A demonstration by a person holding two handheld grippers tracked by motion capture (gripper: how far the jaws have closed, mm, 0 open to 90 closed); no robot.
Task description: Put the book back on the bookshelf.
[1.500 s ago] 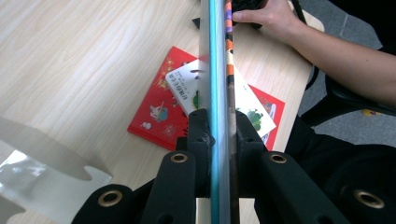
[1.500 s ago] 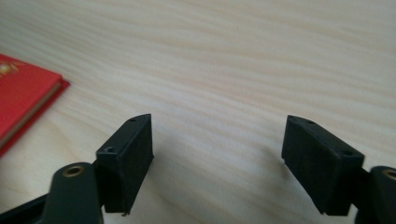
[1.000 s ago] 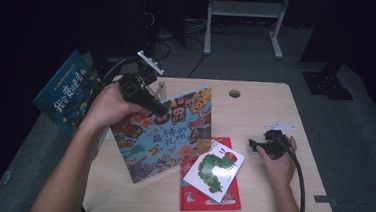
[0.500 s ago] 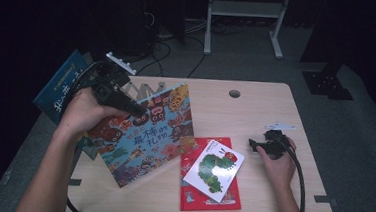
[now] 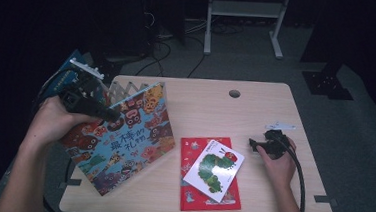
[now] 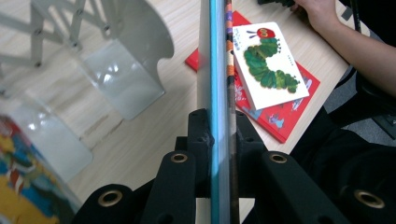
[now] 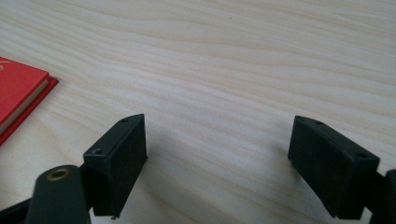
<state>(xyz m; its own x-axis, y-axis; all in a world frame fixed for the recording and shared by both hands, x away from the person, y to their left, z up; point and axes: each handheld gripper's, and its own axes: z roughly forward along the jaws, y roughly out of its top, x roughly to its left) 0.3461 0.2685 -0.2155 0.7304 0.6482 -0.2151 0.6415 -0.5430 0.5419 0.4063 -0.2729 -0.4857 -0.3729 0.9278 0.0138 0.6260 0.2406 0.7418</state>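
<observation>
My left gripper [image 5: 114, 116] is shut on the upper edge of a large colourful picture book [image 5: 123, 141], which stands tilted on its lower corner at the table's left. In the left gripper view the book's thin edge [image 6: 218, 56] runs straight up between the pinched jaws of the left gripper [image 6: 218, 128]. A white folding book rack [image 5: 127, 87] stands just behind the book. My right gripper [image 5: 254, 144] rests on the table at the right, held by a hand. The right gripper [image 7: 217, 154] is open in its own view, with bare wood between the jaws.
A red book [image 5: 204, 200] lies flat near the front edge with a white caterpillar book [image 5: 215, 164] on top. A blue book [image 5: 64, 75] leans beyond the table's left edge. A metal bookend plate [image 6: 126, 60] of the rack stands close to the held book. The table [image 5: 201, 107] has a cable hole [image 5: 234, 93].
My left hand has carried the picture book to the left, away from the red book and in front of the rack. The right hand and gripper have stayed where they were.
</observation>
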